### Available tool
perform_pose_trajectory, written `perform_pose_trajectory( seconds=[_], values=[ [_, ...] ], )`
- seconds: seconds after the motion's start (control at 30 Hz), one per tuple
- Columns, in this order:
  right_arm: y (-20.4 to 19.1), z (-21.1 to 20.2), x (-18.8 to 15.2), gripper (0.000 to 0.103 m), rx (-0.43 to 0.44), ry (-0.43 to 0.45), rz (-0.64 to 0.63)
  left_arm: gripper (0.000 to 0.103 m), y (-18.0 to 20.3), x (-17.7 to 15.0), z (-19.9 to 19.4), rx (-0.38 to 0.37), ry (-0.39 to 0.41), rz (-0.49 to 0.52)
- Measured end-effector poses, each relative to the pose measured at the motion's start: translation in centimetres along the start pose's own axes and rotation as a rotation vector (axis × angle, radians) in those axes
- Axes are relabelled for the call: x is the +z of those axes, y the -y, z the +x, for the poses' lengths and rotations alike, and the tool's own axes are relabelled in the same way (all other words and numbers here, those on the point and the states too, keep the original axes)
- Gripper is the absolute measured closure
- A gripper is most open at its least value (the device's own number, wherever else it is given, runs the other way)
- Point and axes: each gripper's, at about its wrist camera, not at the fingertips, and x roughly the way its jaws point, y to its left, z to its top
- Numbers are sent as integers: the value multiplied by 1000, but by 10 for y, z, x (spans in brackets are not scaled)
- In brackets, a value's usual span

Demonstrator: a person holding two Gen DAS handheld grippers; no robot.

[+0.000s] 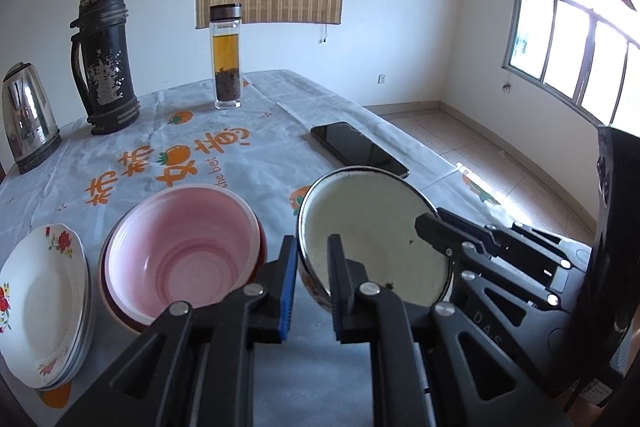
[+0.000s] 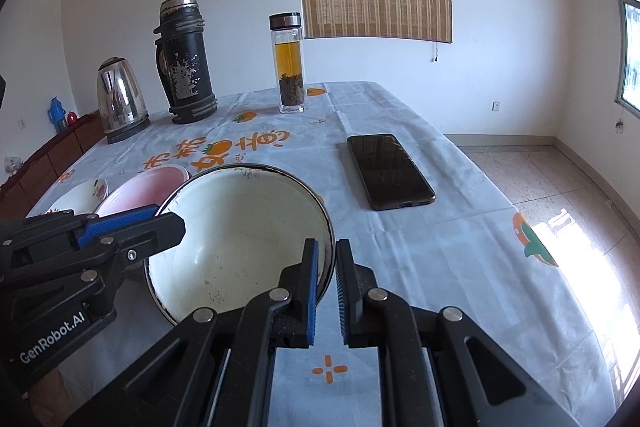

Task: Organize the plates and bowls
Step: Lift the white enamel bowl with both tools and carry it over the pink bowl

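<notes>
A cream enamel bowl point(image 1: 372, 227) with a dark metal rim hangs tilted above the table, held from both sides. My left gripper point(image 1: 312, 247) is shut on its near-left rim, the wall pinched between the blue pads. My right gripper point(image 2: 327, 251) is shut on the opposite rim of the enamel bowl point(image 2: 240, 239). Each gripper shows in the other's view: the right gripper point(image 1: 424, 223) and the left gripper point(image 2: 172, 221). To the left stands a pink bowl point(image 1: 180, 251) nested in a red one. Further left lies a stack of white floral plates point(image 1: 40, 299).
On the orange-printed tablecloth point(image 1: 248, 163) stand a steel kettle point(image 1: 26, 115), a worn black thermos point(image 1: 106, 59) and a glass tea bottle point(image 1: 227, 59) at the back. A black phone point(image 2: 390, 171) lies right of the bowl. The table's right edge drops to a tiled floor point(image 2: 560, 179).
</notes>
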Motion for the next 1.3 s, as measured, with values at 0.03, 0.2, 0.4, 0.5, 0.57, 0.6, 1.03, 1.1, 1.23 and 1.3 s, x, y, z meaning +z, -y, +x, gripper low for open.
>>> perform_pose_trajectory(
  seconds=[0.03, 0.2, 0.4, 0.5, 0.57, 0.6, 1.03, 1.1, 1.23, 1.3],
  values=[
    [-2, -2, 2, 93, -3, 7, -5, 91, -2, 1, -1, -2, 2, -6],
    [-13, -17, 12, 93, 4, 44, -25, 91, -15, 5, -13, -13, 33, -50],
    [-33, -29, 27, 93, 26, 85, -59, 91, -35, 8, -21, -10, 50, -101],
    [-44, -34, 35, 93, 39, 103, -73, 91, -44, 10, -26, -5, 62, -127],
    [-50, -35, 39, 93, 44, 112, -83, 91, -49, 11, -29, 3, 73, -139],
    [-53, -35, 40, 93, 48, 113, -87, 91, -51, 11, -31, 5, 77, -145],
    [-80, -27, 54, 93, 102, 116, -109, 91, -82, 14, -49, 35, 138, -212],
    [-85, -25, 55, 93, 113, 117, -108, 91, -88, 14, -49, 42, 140, -224],
    [-92, -16, 55, 93, 136, 115, -100, 91, -99, 14, -50, 61, 149, -253],
    [-95, -10, 54, 93, 151, 109, -92, 91, -104, 14, -51, 79, 157, -258]
  ],
)
